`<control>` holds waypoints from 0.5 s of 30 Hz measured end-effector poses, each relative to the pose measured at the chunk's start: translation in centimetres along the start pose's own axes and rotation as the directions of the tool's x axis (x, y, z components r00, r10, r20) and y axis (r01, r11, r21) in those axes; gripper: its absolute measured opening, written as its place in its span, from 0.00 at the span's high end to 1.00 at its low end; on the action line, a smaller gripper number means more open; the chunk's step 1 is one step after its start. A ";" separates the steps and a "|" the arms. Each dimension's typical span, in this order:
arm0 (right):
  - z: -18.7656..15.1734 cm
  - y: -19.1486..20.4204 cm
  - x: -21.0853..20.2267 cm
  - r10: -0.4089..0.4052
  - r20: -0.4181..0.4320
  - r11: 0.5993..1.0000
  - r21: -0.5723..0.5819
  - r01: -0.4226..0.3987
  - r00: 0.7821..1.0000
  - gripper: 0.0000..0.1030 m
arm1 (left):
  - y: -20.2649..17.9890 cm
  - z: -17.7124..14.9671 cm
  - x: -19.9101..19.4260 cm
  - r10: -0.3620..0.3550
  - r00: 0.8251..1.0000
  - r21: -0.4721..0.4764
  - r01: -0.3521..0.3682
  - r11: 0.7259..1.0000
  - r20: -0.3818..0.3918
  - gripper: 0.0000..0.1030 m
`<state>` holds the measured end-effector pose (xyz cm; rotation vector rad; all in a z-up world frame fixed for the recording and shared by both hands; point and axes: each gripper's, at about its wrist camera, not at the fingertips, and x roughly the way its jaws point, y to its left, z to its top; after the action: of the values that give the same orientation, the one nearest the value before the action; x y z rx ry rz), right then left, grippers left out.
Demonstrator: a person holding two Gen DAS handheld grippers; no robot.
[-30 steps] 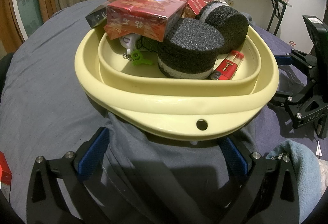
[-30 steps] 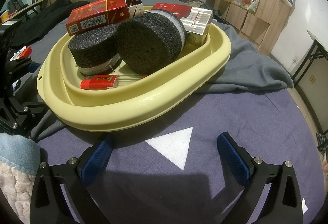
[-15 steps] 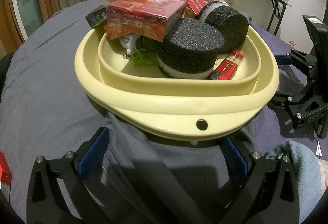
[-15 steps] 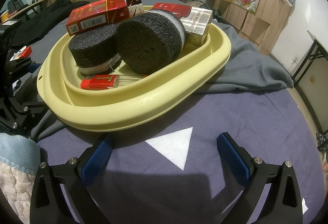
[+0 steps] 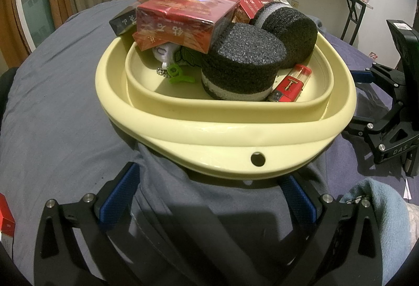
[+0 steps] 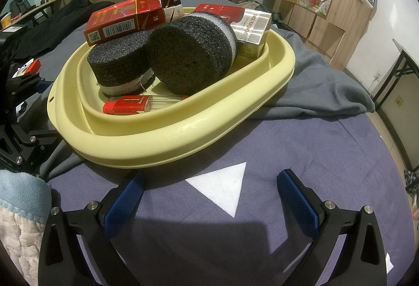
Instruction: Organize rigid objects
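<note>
One wide bed (image 6: 301, 155), spread with a dark blue cover, bore everything. On it a grey cloth (image 6: 314, 92) lay crumpled, and on that cloth sat the yellow basin (image 5: 199, 134), its rim tilted. Inside the basin two black foam discs took most of the room: one (image 5: 243, 63) stood flat, the other (image 5: 288, 27) leaned on edge behind it, touching it. A red box (image 5: 183, 16) rested atop the flat disc and a pile of other packs; a silver pack (image 6: 251, 27) stood at the far wall against the leaning disc. A red lighter (image 5: 288, 85) lay on the basin floor just beside the flat disc. A small green clip (image 5: 178, 74) lay near a white toy under the red box.

The left gripper (image 5: 207, 190) hovered near the basin's rim over the grey cloth, jaws spread wide and holding nothing. The right gripper (image 6: 209, 193) hung over the blue cover by a white triangle (image 6: 222, 186), likewise spread wide and bare.
</note>
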<state>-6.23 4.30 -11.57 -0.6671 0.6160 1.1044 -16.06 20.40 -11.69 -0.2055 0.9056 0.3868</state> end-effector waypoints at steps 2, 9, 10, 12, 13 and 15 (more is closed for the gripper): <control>0.0 0.0 0.0 0.000 0.000 1.000 0.000 0.000 1.000 0.00 | 0.1 0.0 0.0 0.000 1.000 0.000 0.000 1.000 0.000 0.00; 0.0 0.0 0.0 0.000 0.000 1.000 0.000 0.000 1.000 0.00 | 0.1 0.0 0.0 0.000 1.000 0.000 0.000 1.000 0.000 0.00; 0.0 0.0 0.0 0.000 0.000 1.000 0.000 0.000 1.000 0.00 | 0.1 0.0 0.0 0.000 1.000 0.000 0.000 1.000 0.000 0.00; 0.0 0.0 0.0 0.000 0.000 1.000 0.000 0.000 1.000 0.00 | 0.0 0.0 0.0 0.000 1.000 0.000 0.000 1.000 0.000 0.00; 0.0 0.0 0.0 0.000 0.000 1.000 0.000 0.000 1.000 0.00 | 0.0 0.0 0.0 0.000 1.000 0.000 0.000 1.000 0.000 0.00; 0.0 0.0 0.0 0.000 0.000 1.000 0.000 0.000 1.000 0.00 | 0.1 0.0 0.0 0.000 1.000 0.000 0.000 1.000 0.000 0.00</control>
<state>-6.24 4.32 -11.58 -0.6671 0.6158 1.1044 -16.10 20.50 -11.69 -0.2056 0.9056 0.3868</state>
